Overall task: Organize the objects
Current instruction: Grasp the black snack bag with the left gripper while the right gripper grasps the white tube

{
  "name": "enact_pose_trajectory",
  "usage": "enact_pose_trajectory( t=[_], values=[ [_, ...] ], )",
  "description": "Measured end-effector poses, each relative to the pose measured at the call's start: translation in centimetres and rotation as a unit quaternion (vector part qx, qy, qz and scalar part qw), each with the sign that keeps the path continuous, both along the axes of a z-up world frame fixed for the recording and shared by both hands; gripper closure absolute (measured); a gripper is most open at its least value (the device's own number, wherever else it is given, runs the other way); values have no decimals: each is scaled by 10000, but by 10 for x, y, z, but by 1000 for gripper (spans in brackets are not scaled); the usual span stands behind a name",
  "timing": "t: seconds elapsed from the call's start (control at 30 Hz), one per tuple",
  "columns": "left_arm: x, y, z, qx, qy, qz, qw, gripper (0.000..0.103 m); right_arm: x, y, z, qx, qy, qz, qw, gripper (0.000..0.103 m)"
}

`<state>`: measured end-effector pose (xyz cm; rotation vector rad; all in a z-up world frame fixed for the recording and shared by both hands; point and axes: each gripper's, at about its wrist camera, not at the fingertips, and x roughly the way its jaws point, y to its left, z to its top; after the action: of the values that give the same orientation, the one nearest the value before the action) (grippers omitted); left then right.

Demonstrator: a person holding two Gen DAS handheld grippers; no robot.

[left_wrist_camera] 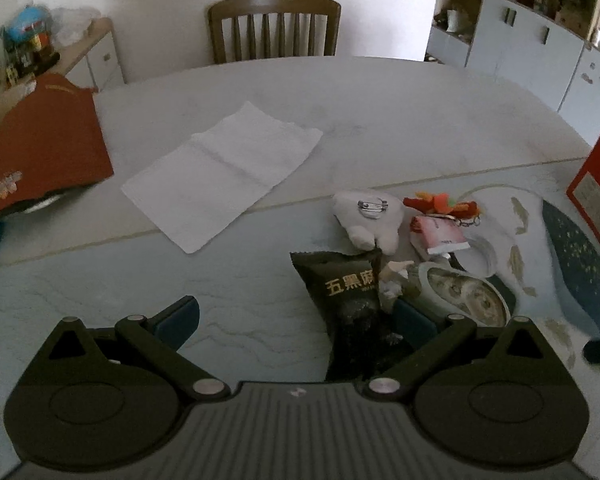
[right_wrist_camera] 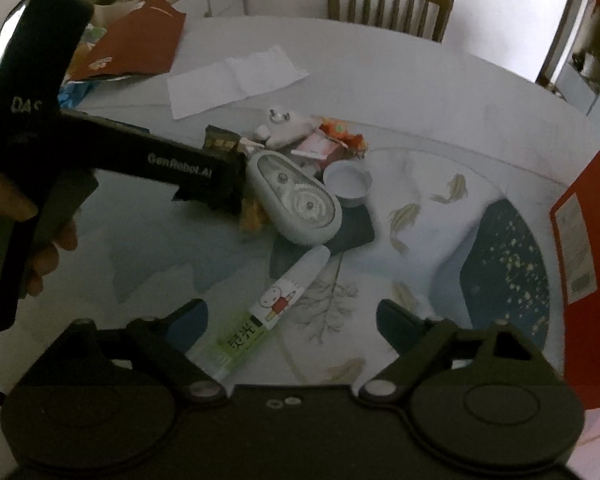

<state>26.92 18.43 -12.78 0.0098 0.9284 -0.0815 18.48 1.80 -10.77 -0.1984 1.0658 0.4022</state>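
Left gripper (left_wrist_camera: 296, 320) jaws spread wide, gripping nothing; a black crinkly foil snack packet (left_wrist_camera: 350, 300) lies between them, nearer the right-hand pad, contact unclear. Right gripper (right_wrist_camera: 292, 320) also wide and empty, over a soft tube (right_wrist_camera: 278, 308) with a cartoon label and green crimped end, lying diagonally on the table (left_wrist_camera: 240, 320) between the jaws, pads clear of it. Clutter sits mid-table: grey oval plastic tape dispenser (right_wrist_camera: 296, 200) with visible gears, small white round cup (right_wrist_camera: 348, 184), white plush toy (left_wrist_camera: 370, 216) with a metal pin, pink booklet (left_wrist_camera: 440, 236), orange felt charm (left_wrist_camera: 440, 204). Glossy printed surface is open left of the pile. Flat creased white paper (left_wrist_camera: 228, 172) lies further back, room around it. Red bag (left_wrist_camera: 48, 140) at left edge, red box (right_wrist_camera: 580, 272) at right edge. Slatted wooden chair (left_wrist_camera: 274, 28) behind far rim.
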Motion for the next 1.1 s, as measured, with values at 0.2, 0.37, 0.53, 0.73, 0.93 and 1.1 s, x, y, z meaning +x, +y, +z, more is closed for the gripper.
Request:
enact_pose_trajectory(
  t=[0.2,0.37,0.53,0.73,0.93,1.1],
  values=[
    [8,-1,-12,-70,169,-130,9997,0,1,4,-11,-179,46,119,9998,21],
    [9,-2,-14,-78,139,-194,9997,0,2,5,-19,-292,128,191,9993,30],
    [7,-3,-16,-40,68,-207,9998,0,1,0,-20,-238,151,186,9994,36],
    [4,-4,-13,-67,-12,-361,9993,15,0,-8,-18,-186,68,115,9997,58],
    [-2,-9,-6,-257,-2,-599,9979,62,-6,-21,-16,-154,19,35,9999,85],
    [-11,-4,-3,-487,73,-502,9975,70,-9,-36,-15,-85,80,-111,9999,87]
  ],
)
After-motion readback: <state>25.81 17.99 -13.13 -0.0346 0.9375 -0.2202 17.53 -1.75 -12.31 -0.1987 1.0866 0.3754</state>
